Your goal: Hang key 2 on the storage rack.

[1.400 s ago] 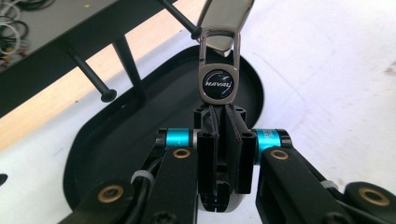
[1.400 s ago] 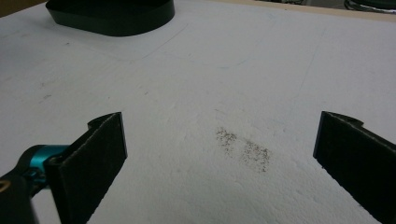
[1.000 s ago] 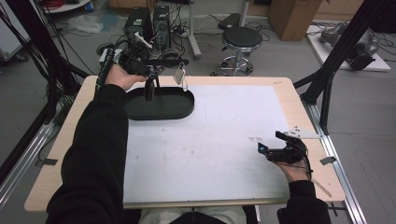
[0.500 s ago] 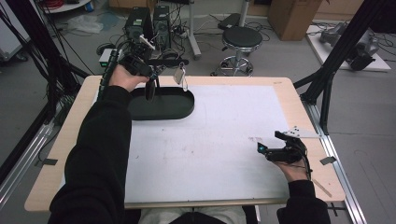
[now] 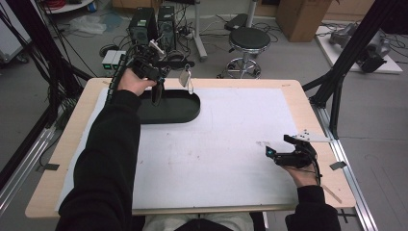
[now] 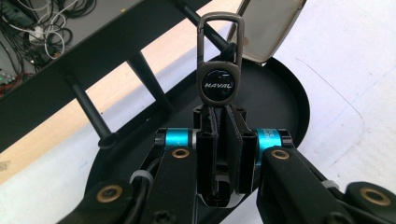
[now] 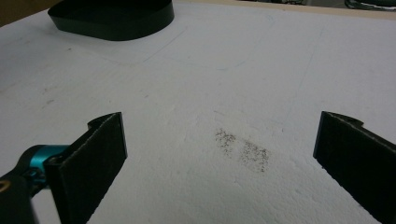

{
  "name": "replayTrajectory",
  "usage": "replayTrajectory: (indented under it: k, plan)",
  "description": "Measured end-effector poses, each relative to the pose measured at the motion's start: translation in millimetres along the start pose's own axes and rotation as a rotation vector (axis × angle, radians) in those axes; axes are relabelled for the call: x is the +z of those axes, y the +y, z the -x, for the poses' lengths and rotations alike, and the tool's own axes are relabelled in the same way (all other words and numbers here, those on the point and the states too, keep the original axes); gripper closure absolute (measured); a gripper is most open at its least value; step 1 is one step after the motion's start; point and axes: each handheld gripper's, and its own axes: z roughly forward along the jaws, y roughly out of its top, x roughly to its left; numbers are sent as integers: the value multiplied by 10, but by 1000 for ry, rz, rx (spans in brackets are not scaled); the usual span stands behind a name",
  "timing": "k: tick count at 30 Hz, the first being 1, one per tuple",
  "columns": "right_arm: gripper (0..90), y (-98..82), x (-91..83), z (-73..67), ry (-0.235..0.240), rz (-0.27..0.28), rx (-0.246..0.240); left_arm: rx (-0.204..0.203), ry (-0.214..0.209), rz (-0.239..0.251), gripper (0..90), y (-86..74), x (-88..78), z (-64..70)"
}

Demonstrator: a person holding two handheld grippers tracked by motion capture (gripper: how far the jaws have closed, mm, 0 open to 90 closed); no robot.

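My left gripper (image 6: 219, 114) is shut on a dark metal keychain (image 6: 218, 84) with a round HAVAL badge and a clip loop on top. The loop is at the tip of one peg (image 6: 210, 32) of a black rack; I cannot tell whether the peg passes through it. A grey tag (image 6: 268, 28) hangs on the rack just behind. In the high view the left gripper (image 5: 153, 72) is at the rack's bar (image 5: 175, 63), beside the grey tag (image 5: 185, 77), at the table's far left. My right gripper (image 5: 280, 145) rests open on the white mat, nothing between its jaws (image 7: 219, 144).
The rack stands on a black oval tray (image 5: 178, 110), also seen in the left gripper view (image 6: 285, 107) and far off in the right gripper view (image 7: 112, 21). A white mat (image 5: 226, 144) covers the wooden table. Black frame struts (image 5: 337, 91) rise at the right.
The left hand has shifted only slightly at the rack, still holding the keychain. The right gripper has stayed where it was.
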Motion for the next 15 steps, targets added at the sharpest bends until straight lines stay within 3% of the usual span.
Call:
replayTrajectory:
  k: [8,15]
  plan:
    - [18,9,4,-1,-2,3,-1,18,23,18,829,6,72,-13]
    - [18,11,-1,10,-1,12,-6,-4,16,41,824,4,162,-79]
